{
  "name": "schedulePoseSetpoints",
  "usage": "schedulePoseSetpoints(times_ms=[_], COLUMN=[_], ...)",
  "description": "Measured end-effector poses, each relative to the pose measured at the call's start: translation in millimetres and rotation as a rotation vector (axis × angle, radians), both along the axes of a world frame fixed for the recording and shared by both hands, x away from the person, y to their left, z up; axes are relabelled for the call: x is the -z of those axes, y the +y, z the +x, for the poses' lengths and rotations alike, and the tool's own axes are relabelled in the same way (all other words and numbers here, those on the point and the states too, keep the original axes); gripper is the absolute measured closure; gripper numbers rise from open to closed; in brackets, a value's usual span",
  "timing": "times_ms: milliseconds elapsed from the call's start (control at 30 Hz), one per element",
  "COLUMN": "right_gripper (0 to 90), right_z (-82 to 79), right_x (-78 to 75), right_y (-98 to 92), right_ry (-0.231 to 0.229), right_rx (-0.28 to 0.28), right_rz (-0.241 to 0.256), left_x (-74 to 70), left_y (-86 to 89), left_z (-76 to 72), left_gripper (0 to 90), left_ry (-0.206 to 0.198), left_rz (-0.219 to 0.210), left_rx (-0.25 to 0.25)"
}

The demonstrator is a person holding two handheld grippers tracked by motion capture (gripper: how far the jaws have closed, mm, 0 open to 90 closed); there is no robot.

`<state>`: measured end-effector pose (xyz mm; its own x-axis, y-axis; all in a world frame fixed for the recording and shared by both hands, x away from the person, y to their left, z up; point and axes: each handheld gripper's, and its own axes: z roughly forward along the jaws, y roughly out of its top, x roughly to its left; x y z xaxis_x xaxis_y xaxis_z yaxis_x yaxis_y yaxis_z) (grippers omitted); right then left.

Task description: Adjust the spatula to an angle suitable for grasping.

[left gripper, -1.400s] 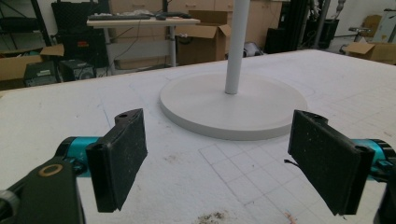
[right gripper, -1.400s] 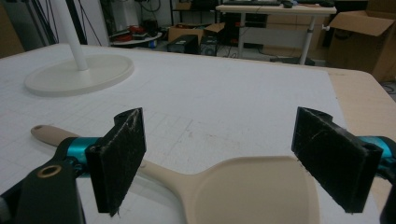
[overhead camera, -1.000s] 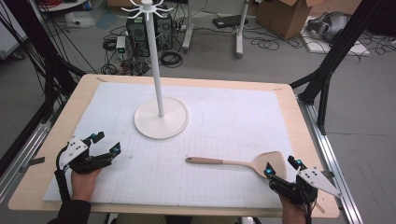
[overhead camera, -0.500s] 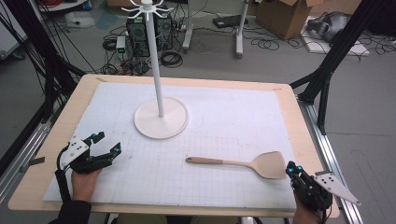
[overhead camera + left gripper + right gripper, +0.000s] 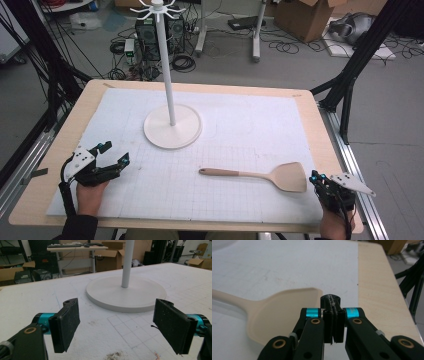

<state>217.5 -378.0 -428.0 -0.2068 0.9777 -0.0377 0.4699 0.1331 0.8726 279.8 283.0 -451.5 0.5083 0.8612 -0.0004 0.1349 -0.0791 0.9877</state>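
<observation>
My right gripper (image 5: 320,181) had drawn back from the spatula (image 5: 260,176) over the last second, toward the counter (image 5: 325,125) edge, its fingers (image 5: 333,326) pressed together on nothing. I judged that a release or a missed grasp, so the spatula still needed picking up. It lay flat on the white mat (image 5: 250,130), blade just beside my right gripper. My left gripper (image 5: 107,159) hadn't moved, fingers (image 5: 66,323) wide apart, near the stand (image 5: 172,125). I counted one spatula, one stand, two grippers.

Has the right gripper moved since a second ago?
Yes. The right gripper has drawn back off the pale wooden spatula blade toward the table's near right corner, jaws shut.
</observation>
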Motion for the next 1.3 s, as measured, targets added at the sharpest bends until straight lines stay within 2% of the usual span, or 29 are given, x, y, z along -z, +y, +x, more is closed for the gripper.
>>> schedulePoseSetpoints(times_ms=[33, 167, 400, 500, 733, 833, 1300], right_gripper=[89.7, 89.7, 89.7, 89.6, 89.6, 89.6, 89.7], right_z=[0.0, 16.0, 27.3, 37.2, 56.4, 59.1, 72.8], right_x=[0.0, 9.3, 11.6, 9.4, 8.0, 7.5, 7.9], right_y=[0.0, 0.2, 2.8, 2.7, 10.6, 13.4, 39.0], right_ry=[0.000, 0.061, 0.088, 0.102, 0.115, 0.117, 0.102], right_rx=[0.000, -0.008, -0.042, -0.074, -0.122, -0.126, -0.215], right_rz=[0.000, -0.011, -0.028, -0.037, -0.049, -0.054, -0.059], left_x=[0.0, 0.1, 0.1, 0.1, 0.1, 0.1, 0.1], left_y=[0.1, 0.3, 0.3, 0.4, 0.3, 0.4, 0.0], left_z=[0.0, -0.2, -0.5, -0.3, -0.3, -0.3, -0.2], left_gripper=[21.6, 21.6, 22.0, 22.0, 22.2, 22.3, 22.8], left_ry=[0.000, -0.002, -0.003, -0.002, -0.002, -0.002, -0.002], left_rz=[0.000, -0.006, -0.008, -0.003, -0.006, -0.006, -0.002], left_rx=[0.000, 0.001, 0.000, 0.001, 0.000, 0.001, 0.001])
